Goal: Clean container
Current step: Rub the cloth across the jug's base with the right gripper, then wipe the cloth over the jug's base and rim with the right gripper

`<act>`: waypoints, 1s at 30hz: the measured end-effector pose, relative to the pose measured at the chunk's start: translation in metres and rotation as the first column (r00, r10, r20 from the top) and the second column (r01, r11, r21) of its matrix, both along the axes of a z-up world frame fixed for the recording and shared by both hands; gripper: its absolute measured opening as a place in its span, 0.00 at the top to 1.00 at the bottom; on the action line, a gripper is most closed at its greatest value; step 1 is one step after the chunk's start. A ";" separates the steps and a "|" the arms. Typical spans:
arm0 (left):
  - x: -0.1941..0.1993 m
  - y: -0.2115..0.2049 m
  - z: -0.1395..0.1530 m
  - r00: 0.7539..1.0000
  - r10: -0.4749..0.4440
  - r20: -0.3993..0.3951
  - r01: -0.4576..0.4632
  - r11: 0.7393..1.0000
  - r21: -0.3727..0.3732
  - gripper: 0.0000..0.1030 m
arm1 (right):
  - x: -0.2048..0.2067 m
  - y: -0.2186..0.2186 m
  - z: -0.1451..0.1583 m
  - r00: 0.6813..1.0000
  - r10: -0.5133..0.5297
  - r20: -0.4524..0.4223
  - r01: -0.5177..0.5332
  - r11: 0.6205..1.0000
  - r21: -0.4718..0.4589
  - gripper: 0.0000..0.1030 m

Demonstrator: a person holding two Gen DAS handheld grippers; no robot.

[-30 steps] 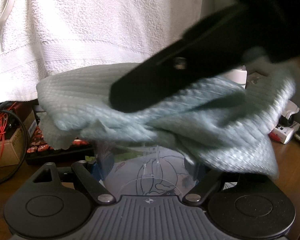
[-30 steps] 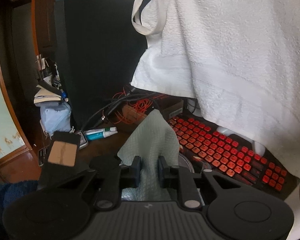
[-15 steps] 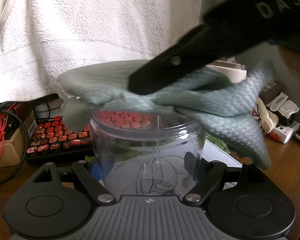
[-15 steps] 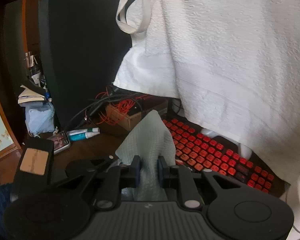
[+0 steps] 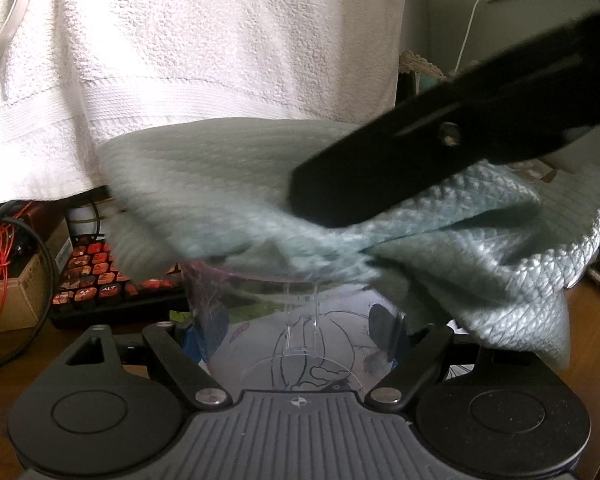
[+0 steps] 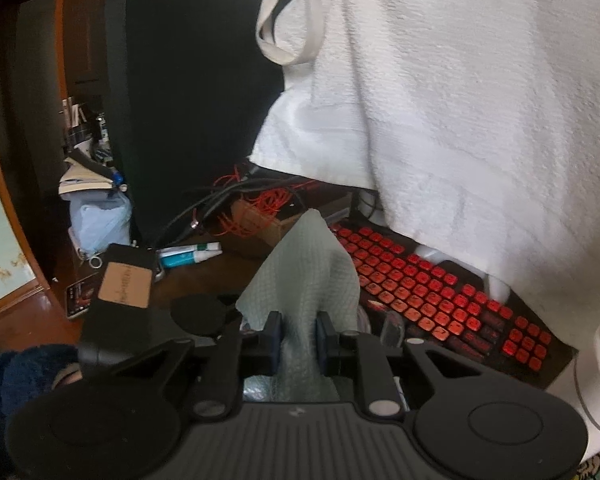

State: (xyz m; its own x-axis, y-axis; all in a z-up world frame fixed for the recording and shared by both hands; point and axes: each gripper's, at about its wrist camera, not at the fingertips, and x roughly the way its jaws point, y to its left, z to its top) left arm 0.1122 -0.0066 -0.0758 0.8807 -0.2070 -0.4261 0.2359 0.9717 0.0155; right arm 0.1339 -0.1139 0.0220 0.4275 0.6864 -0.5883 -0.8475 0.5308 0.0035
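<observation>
Wiping is the step in hand: my left tool (image 5: 296, 332) has its fingers spread around the clear container (image 5: 292, 320), clamping its sides just above the tabletop (image 5: 596, 320). My right tool (image 6: 298, 338) pinches the pale green cloth (image 5: 228, 184), which is draped over the container's mouth. Blur hides the rim, so contact there is probably made. Next, I judge, the cloth must press along the wall while my left grip holds steady.
</observation>
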 end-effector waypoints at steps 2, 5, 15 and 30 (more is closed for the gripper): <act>0.000 0.000 0.000 1.000 0.003 0.000 -0.003 1.000 -0.001 0.19 | 0.001 0.003 0.000 1.000 0.013 -0.010 -0.012 1.000 0.007 0.84; 0.000 0.001 0.000 1.000 0.008 -0.001 -0.008 1.000 -0.005 0.19 | 0.006 0.008 -0.001 0.999 0.030 -0.019 -0.030 0.999 0.018 0.84; -0.001 0.001 0.001 1.000 0.009 -0.002 -0.009 1.000 -0.003 0.19 | 0.022 0.015 -0.003 0.999 0.029 -0.018 -0.028 0.999 0.041 0.84; 0.000 0.001 0.001 1.000 0.004 -0.002 -0.004 1.000 -0.002 0.19 | 0.010 -0.003 0.000 0.999 -0.039 0.006 0.039 0.999 -0.010 0.84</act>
State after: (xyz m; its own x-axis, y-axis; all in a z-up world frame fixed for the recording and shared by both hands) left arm 0.1122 -0.0055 -0.0747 0.8807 -0.2046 -0.4272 0.2323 0.9725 0.0132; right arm 0.1441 -0.1171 0.0222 0.4568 0.6631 -0.5930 -0.8263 0.5632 -0.0068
